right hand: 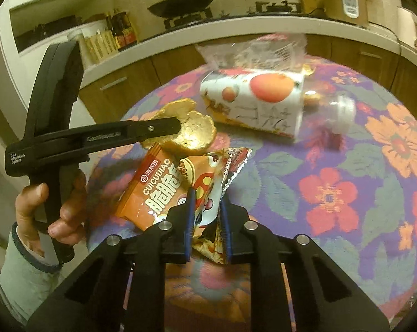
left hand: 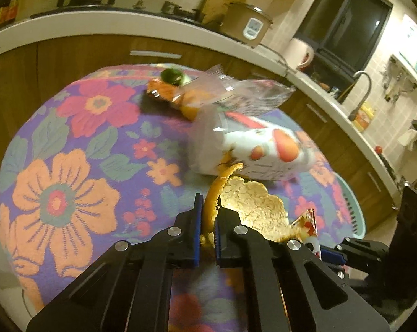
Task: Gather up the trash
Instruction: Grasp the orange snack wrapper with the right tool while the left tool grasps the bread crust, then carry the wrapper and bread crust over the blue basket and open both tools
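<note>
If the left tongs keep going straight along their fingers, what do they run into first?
Probably the white plastic bag printed with orange fruit, lying just beyond the curled orange peel that the left tongs grip; depth is uncertain.

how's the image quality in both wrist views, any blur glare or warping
Left wrist: warm dim light, counter bowed by the fisheye, clear bag smeared, peel in the left gripper sharp. Right wrist: same yellow cast, white bottle blurred, wrapper in the right gripper legible.
</note>
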{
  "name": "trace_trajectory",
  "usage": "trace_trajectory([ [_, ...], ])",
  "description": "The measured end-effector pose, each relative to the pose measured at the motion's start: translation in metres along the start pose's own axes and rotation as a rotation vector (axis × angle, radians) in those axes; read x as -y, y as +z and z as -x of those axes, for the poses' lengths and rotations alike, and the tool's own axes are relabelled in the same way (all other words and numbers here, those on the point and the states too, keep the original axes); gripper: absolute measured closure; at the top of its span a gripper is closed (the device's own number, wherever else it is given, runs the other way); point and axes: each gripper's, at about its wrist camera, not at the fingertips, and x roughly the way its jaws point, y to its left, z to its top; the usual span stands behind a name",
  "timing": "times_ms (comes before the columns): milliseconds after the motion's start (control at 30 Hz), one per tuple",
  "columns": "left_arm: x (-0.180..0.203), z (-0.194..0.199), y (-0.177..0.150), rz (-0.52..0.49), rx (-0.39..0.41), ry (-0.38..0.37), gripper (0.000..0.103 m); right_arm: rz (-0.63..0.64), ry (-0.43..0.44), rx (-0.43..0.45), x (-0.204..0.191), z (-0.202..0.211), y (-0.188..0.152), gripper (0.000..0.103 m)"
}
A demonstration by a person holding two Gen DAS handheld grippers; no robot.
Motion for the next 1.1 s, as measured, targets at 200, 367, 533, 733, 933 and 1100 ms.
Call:
trace_trajectory([
  [200, 0.029, 0.006, 0.006, -0.038, 0.027, -0.046, 0.098, -0.02, -0.028, 0.065, 0.02, 0.031, -0.001, 0.089],
  [367, 0.059, 0.0, 0.019, -0.071, 0.049, -0.092, 0.098, -0.039, -0.091, 0.119, 0.042, 0.057, -0.002, 0.089],
  [533, 0.099, -0.018, 0.036, -0.127, 0.046, -0.119, 0.098, -0.096, -0.148, 0.193, 0.078, 0.095, -0.006, 0.089],
  [733, 0.158, -0.054, 0.055, -0.199, 0.005, -0.175, 0.098, -0.21, -0.279, 0.274, 0.142, 0.144, -0.015, 0.089],
  [933, 0.235, -0.098, 0.053, -0.354, -0.095, -0.235, 0.098, -0.327, -0.484, 0.292, 0.206, 0.181, -0.038, 0.089],
  [1100, 0.292, -0.137, 0.042, -0.476, -0.159, -0.257, 0.098, -0.459, -0.584, 0.294, 0.259, 0.196, -0.067, 0.089],
])
